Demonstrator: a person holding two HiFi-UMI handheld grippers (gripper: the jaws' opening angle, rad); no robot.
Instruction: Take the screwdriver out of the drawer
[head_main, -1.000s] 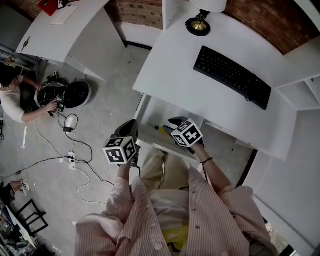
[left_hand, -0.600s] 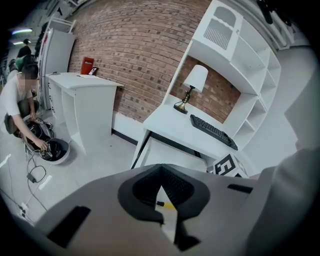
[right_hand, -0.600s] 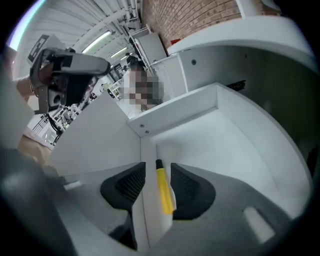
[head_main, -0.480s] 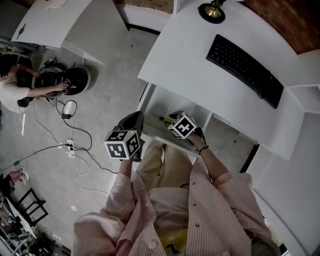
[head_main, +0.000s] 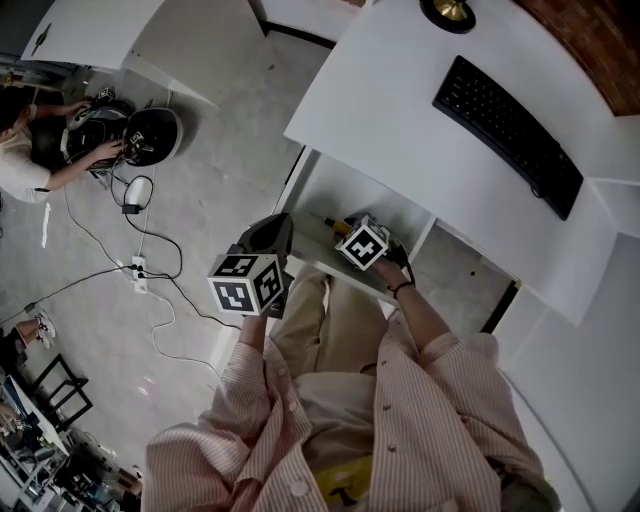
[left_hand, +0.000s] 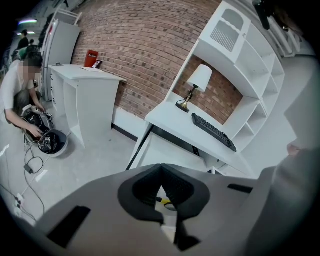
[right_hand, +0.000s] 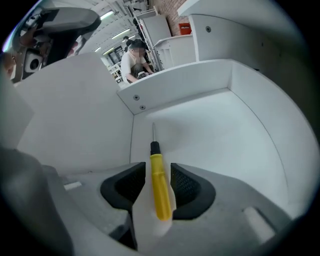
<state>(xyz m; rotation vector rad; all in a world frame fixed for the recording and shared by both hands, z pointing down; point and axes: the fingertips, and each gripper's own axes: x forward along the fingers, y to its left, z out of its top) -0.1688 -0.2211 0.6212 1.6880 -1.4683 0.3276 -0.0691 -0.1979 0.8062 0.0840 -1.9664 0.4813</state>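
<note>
The white drawer (head_main: 338, 192) stands pulled out under the desk (head_main: 390, 100). My right gripper (head_main: 352, 238) reaches down into it. In the right gripper view a yellow-handled screwdriver (right_hand: 160, 186) sits between the two black pads, its thin shaft pointing away over the drawer floor (right_hand: 215, 135), and the right gripper (right_hand: 158, 167) is shut on the handle. A bit of yellow handle (head_main: 334, 226) shows in the head view beside the marker cube. My left gripper (head_main: 268, 240) hovers at the drawer's front left corner, shut and holding nothing (left_hand: 161, 170).
A black keyboard (head_main: 507, 135) and a lamp base (head_main: 447, 10) sit on the desk. The drawer's side wall (right_hand: 80, 125) rises close on the left of the screwdriver. A person (head_main: 30, 160) crouches on the floor at far left among cables (head_main: 140, 270). My own legs are just below the drawer front.
The right gripper has gone further into the drawer and now has the screwdriver handle between its jaws. The left gripper has barely shifted. The head view has tilted.
</note>
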